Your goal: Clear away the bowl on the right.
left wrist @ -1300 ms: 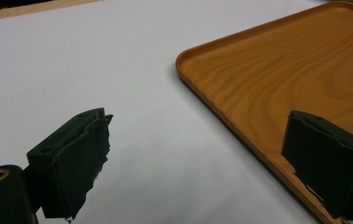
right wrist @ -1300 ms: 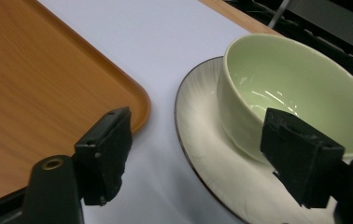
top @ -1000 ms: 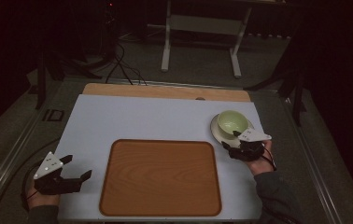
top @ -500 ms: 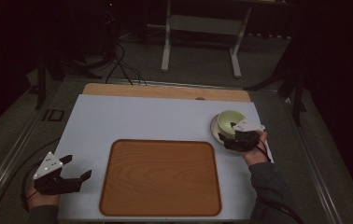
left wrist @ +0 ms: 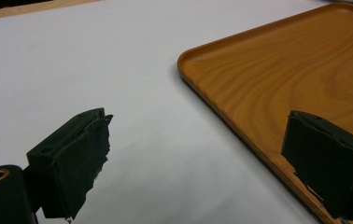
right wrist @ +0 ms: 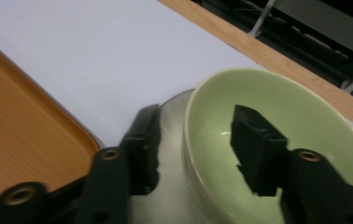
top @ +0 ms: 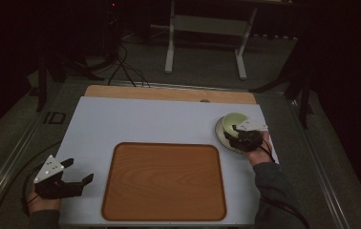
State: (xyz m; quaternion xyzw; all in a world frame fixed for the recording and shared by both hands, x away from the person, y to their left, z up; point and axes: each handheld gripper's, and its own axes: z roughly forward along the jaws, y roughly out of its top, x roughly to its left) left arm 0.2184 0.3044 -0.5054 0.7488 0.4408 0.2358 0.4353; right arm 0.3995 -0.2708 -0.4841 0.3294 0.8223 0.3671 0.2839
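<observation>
Right gripper [top: 239, 130]: we find it at the near rim of the green bowl [top: 234, 122], at the right side of the table [top: 135, 119]. In the right gripper view its jaws straddle the bowl's wall [right wrist: 277, 116], one jaw inside the bowl, the other outside over the plate [right wrist: 170, 154]. The jaws have just been closing with the rim between them; a small gap shows beside each pad, so we cannot say that they press on the wall yet.

Green bowl: upright, seated on a pale plate [top: 222, 138], near the table's right edge and just past the right far corner of the tray [top: 164, 181]. We see nothing in it but the jaw.

Left gripper [top: 78, 174]: held low at the near left corner of the table, jaws spread wide with nothing between them. In the left gripper view one pad [left wrist: 79, 154] sits over the bare white table top [left wrist: 95, 60], the other over the tray's edge [left wrist: 221, 112].

Tray: wooden, rounded corners, raised lip, lying flat in the near middle of the table, between the two grippers. It lies just beside the plate, not touching it as far as we can tell.

Surroundings: a wooden strip [top: 169, 93] runs along the table's far edge; beyond it stand a pale metal frame [top: 205, 24] and loose cables [top: 121, 67] on the dark floor.
</observation>
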